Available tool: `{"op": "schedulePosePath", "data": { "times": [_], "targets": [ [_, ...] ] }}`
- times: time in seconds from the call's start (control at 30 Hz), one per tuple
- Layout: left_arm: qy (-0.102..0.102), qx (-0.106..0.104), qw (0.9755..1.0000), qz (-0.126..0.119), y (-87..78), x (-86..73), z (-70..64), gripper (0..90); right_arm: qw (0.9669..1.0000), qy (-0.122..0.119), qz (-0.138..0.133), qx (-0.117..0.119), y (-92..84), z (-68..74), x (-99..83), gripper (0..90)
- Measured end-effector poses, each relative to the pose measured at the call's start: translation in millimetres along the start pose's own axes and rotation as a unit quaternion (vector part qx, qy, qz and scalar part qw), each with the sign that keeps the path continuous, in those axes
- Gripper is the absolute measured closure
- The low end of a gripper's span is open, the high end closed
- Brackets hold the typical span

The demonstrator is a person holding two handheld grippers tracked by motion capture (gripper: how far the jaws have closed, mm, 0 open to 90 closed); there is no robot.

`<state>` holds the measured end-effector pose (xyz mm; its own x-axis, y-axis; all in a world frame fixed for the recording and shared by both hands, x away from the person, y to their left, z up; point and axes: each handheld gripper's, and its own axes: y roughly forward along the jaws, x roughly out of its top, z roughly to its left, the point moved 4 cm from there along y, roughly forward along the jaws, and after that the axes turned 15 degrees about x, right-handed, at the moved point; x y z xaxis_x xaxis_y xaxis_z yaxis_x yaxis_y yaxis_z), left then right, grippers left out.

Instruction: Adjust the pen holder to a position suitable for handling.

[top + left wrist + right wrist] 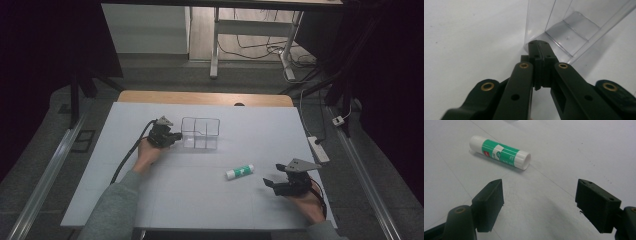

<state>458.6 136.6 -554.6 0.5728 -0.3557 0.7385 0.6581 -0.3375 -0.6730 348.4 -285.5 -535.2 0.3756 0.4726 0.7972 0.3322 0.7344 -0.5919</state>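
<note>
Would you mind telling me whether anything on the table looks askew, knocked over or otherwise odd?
Nothing is spilled or damaged. The one thing off its end is the glue stick, which lies on its side on the white table, apart from the clear divided box that stands upright. The left claw is shut against that box's near wall.

The organizer box (574, 27) is clear glossy plastic, the glue stick (500, 152) smooth plastic, the tabletop (200, 195) matt white.

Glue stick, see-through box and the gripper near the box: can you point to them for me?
Glue stick (499, 152): right gripper view, on its green label.
See-through box (200, 133): high view, on its middle divider.
Left gripper (539, 46): left gripper view, on its closed jaw tips.
</note>
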Motion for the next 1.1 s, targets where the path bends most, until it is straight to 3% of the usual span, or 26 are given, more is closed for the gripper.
{"op": "schedulePosePath", "data": {
  "times": [0.8,0.9,0.97,1.1],
  "targets": [
    [0.019,-0.019,0.9996,0.009,7.0,1.1,-13.4,88.9,1.0,-0.001,0.003,-0.002,0.2,-0.6,-0.4,22.2],
    [0.022,-0.022,0.9995,0.006,6.2,1.2,-12.7,88.9,1.0,-0.002,0.002,-0.002,0.1,-0.5,-0.4,22.1],
    [0.022,-0.013,0.9997,0.0,4.4,1.2,-11.3,88.9,1.0,-0.002,0.002,-0.002,-0.3,-0.6,-0.1,22.2],
    [0.013,-0.011,0.9998,-0.001,-1.7,-2.9,-4.6,88.9,1.0,0.005,-0.007,-0.004,-1.3,-2.8,1.3,22.4]
  ]
}}
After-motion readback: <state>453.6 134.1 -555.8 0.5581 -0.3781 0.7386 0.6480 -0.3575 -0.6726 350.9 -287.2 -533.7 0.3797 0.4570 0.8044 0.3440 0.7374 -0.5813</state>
